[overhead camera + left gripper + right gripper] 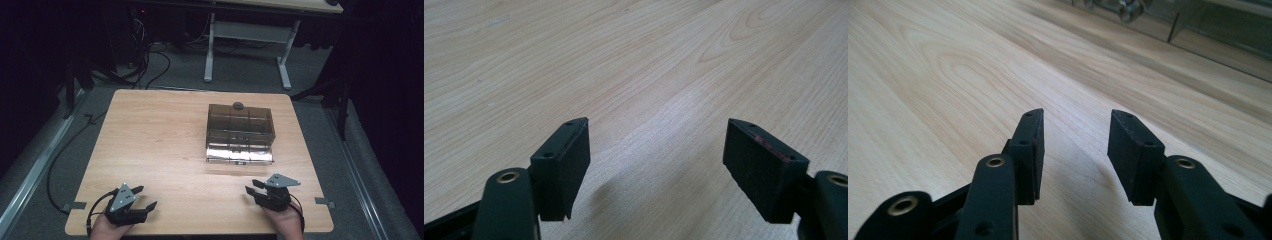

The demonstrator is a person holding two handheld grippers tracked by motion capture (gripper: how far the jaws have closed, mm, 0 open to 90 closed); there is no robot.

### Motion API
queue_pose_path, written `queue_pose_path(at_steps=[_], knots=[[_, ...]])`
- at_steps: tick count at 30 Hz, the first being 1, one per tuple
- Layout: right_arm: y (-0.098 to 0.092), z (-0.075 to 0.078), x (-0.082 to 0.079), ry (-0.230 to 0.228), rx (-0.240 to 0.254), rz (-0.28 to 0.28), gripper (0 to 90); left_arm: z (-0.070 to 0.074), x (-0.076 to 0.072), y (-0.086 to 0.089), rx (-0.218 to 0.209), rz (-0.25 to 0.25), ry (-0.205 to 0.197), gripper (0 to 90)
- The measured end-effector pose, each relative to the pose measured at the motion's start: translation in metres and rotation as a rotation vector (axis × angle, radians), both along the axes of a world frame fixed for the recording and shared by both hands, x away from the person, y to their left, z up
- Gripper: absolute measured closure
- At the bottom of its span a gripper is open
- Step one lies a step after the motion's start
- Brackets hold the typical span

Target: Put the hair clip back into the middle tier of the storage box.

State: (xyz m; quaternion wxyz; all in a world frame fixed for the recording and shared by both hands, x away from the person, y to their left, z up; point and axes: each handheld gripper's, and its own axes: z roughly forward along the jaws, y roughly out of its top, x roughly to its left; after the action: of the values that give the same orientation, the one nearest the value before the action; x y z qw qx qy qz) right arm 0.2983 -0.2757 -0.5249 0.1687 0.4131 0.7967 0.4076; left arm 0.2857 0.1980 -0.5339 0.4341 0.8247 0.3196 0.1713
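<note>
The left gripper (656, 145) sits low over the wooden table (634, 60), its two black jaws spread wide apart with nothing between them, casting a soft shadow on the pale grain just beneath.

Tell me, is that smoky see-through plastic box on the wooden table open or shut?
Shut, as far as I can tell: the smoky see-through plastic box has its lid lying flat on top, with no gap showing.

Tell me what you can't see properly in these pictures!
- Inside the smoky box: the high view's tinted walls and glare hide any contents.
- The small dark knob on top: too small to identify.
- The box in the right gripper view: cut off by the top edge and blurred.
- The person's hands: cut off at the high view's bottom edge.
</note>
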Motion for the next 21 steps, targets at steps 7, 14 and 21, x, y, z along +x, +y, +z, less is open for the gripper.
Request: queue_pose_path(at_steps=[7, 14, 21], knots=[[0.0002, -0.0017, -0.0013, 0.002, -0.004, 0.005, 57.6, -0.0002, 0.0005, -0.0006, 0.005, -0.001, 0.005, 27.6], [0.0023, -0.0025, -0.0006, 0.009, -0.019, 0.017, 57.7, -0.0001, 0.0003, -0.0004, 0.003, -0.007, 0.003, 27.6], [-0.0001, -0.0005, -0.0012, 0.009, -0.006, 0.020, 58.0, 0.0000, 0.0001, -0.0004, 0.004, -0.008, 0.001, 27.6]])
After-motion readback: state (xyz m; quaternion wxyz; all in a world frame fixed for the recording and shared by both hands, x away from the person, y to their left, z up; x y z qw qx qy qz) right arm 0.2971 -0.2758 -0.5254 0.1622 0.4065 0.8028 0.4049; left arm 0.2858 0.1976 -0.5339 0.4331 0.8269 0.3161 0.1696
